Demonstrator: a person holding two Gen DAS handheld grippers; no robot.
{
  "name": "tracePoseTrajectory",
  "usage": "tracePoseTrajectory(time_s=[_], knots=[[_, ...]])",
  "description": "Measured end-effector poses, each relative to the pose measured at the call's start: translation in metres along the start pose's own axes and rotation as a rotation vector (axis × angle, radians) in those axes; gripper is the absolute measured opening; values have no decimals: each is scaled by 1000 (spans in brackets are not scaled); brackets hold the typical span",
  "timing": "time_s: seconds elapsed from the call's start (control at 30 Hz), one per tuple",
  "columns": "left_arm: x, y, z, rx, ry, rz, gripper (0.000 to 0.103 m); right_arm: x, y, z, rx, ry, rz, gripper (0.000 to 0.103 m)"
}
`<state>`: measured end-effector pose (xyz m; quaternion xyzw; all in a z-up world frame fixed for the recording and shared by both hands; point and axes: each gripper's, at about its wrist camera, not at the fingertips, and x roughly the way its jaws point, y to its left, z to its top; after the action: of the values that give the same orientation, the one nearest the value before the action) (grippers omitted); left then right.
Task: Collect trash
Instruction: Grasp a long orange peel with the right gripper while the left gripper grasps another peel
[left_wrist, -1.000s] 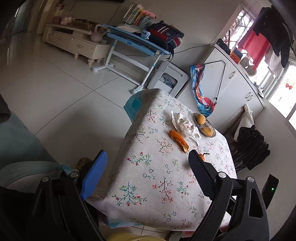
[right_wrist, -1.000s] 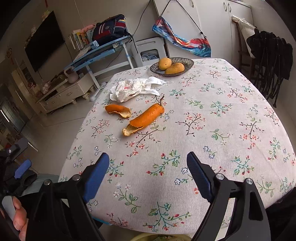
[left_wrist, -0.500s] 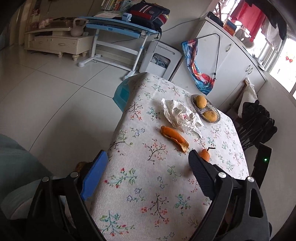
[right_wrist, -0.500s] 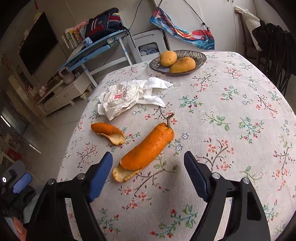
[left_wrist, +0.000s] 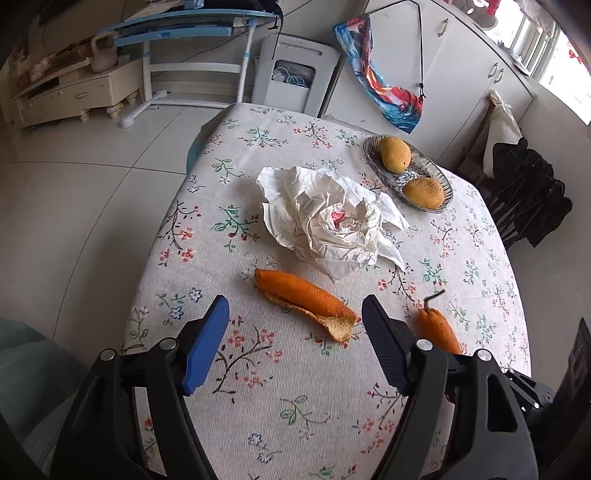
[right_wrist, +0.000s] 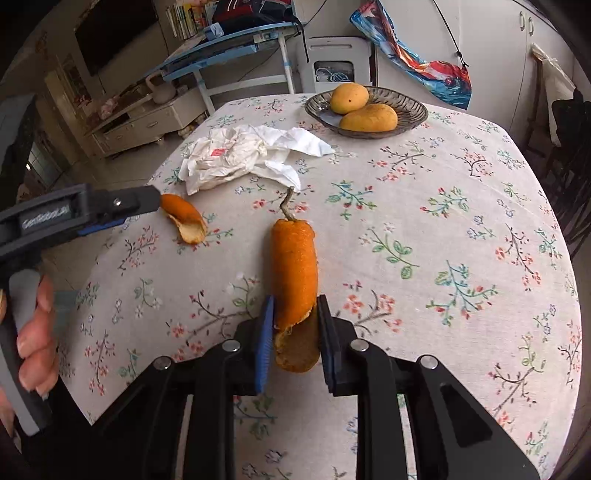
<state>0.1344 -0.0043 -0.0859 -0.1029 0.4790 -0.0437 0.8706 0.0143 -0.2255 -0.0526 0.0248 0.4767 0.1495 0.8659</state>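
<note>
Through my left wrist camera, my left tool (left_wrist: 295, 328) hangs released over the near edge of the tabletop (left_wrist: 491, 280); its jaws have just been closing a little and now bracket the shorter peel (left_wrist: 301, 295), which lies flat between them, untouched. A second ago this view took in the whole tabletop from well back, so this tool has come in close. Beyond the peel sits the crumpled paper (left_wrist: 332, 225) near the middle, and the fruit dish (left_wrist: 410, 173) at the far right corner. Through my right wrist camera, my right tool (right_wrist: 295, 328) has just been closing and now grips the near end of the long peel with a stem (right_wrist: 295, 266), which still rests on the cloth toward the near edge. Half a second ago those jaws stood wide around it. I judge the first piece of trash secured and ready to lift, the second next, the paper untouched.
</note>
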Motion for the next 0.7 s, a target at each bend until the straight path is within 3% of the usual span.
tracePoseTrajectory(time_s=[0.03,0.07,0.13,0.27,0.3,0.33,0.4,0.43,0.7], knots=[[5,-3,1,8,9,15,68,0,-3,-1,16,4,11,26],[10,-6,2,15,18,30,66,0,-4,-2,30,-1,17,37],[19,-10,1,15,45,37,56,1,-3,-3,25,-24,19,49],[25,-15,-1,35,32,57,55,5,5,2,-20,-48,-7,52],[26,-16,-2,44,28,53,50,6,6,4,-32,-53,-19,52],[25,-16,-3,47,26,32,37,7,7,4,-41,-59,-26,51],[24,-19,-5,73,31,-11,22,7,7,3,-53,-67,-34,39],[21,-21,-7,92,28,-21,18,6,5,3,-52,-67,-33,28],[-19,-18,-37,182,-4,-92,9,-8,-16,-8,92,-69,115,22]])
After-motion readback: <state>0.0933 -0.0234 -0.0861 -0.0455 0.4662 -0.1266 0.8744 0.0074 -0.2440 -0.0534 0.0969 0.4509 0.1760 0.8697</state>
